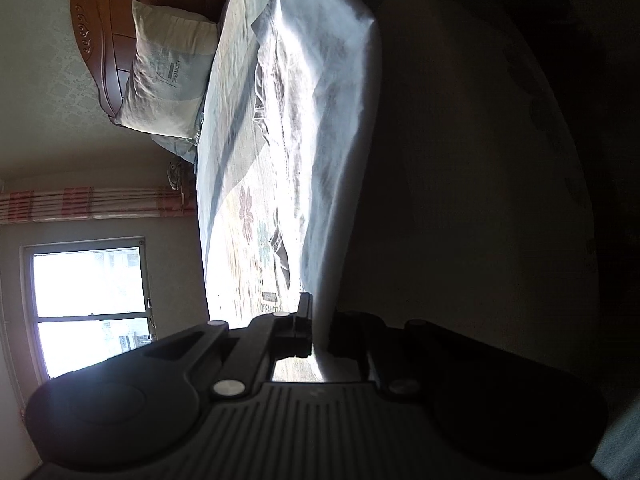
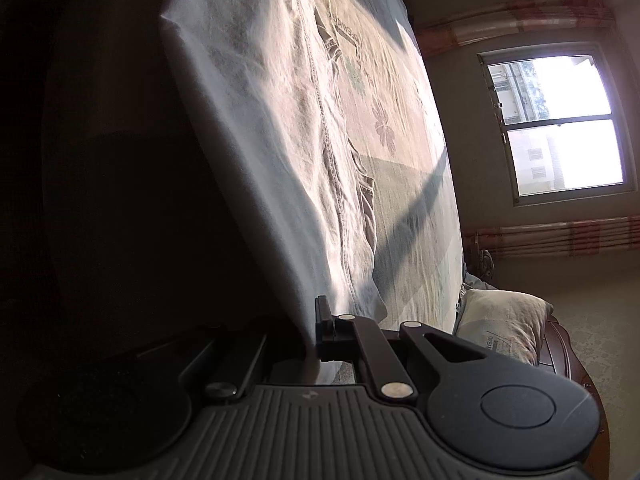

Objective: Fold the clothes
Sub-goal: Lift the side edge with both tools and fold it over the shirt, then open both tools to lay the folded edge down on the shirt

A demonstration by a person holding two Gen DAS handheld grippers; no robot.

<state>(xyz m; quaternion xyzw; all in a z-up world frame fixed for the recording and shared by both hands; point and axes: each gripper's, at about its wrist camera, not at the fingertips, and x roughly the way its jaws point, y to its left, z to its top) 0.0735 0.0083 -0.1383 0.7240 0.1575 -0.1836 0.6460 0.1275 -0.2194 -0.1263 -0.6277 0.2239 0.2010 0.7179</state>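
Observation:
A white garment (image 1: 320, 92) with a stitched seam stretches from both grippers across the bed, its far part resting on the sheet. In the left wrist view my left gripper (image 1: 318, 322) is shut on its near edge, the cloth pinched between the black fingers (image 1: 306, 312). In the right wrist view the same garment (image 2: 260, 120) rises from my right gripper (image 2: 309, 338), which is shut on another part of the edge. The shaded side of the lifted cloth fills the dark half of each view and hides what lies behind it.
The bed carries a pale floral sheet (image 1: 248, 208) (image 2: 404, 148). A pillow (image 1: 168, 76) (image 2: 504, 328) leans on the wooden headboard (image 1: 108, 20). A bright window (image 1: 88, 292) (image 2: 560, 128) and striped curtains (image 1: 80, 204) are on the far wall.

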